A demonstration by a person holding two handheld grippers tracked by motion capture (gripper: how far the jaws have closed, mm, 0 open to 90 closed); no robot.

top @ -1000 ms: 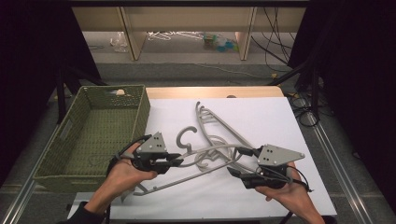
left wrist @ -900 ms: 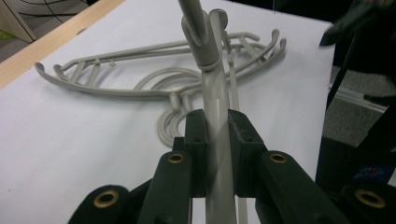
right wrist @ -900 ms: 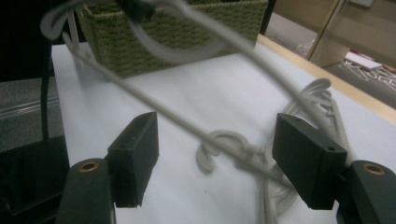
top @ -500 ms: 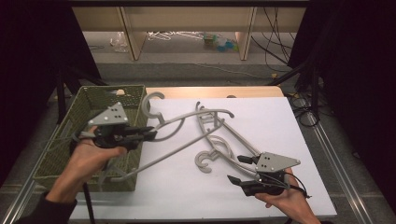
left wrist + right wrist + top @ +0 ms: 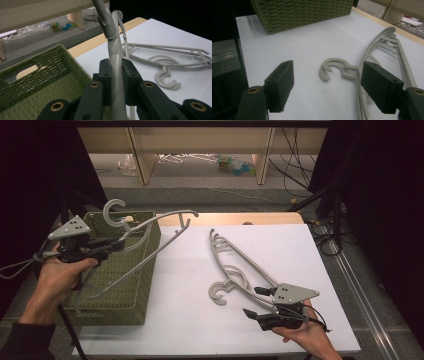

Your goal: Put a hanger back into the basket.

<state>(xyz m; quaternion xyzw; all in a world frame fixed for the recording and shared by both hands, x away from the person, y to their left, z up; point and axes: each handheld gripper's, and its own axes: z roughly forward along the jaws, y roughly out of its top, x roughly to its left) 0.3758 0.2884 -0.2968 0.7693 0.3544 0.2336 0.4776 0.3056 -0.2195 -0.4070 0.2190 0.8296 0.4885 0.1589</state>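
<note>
Here, at the left of the high view: left gripper [image 5: 107, 247] clamped tight on the bar of a grey hanger [image 5: 150, 227], held in the air above the green woven basket [image 5: 135, 290]. Hook of that hanger up over the basket's far rim, one arm reaching out past the basket's right wall toward the wooden strip [image 5: 240, 218] at the table's far edge. Seen along the left gripper's own jaws: pads [image 5: 130, 82] pressed on both sides of the grey bar, basket mesh directly below.

On the white table top [image 5: 190, 320]: two more hangers [image 5: 240, 267] lying nested, hooks toward the person, well apart from the basket. Broad bare white between basket wall and those hangers; more bare surface along the near edge. Right gripper [image 5: 253, 301] low near the front right corner, jaws wide apart and just now opening further, nothing gripped; in its own view, the hooks [image 5: 337, 67] lying on the table between and beyond the jaws, right pad [image 5: 382, 87] close over the hangers' bars.

Compared with a second ago: left hand and its hanger gone from the table's middle, up and over to the basket; only two hangers left on the white; right hand barely shifted.
</note>
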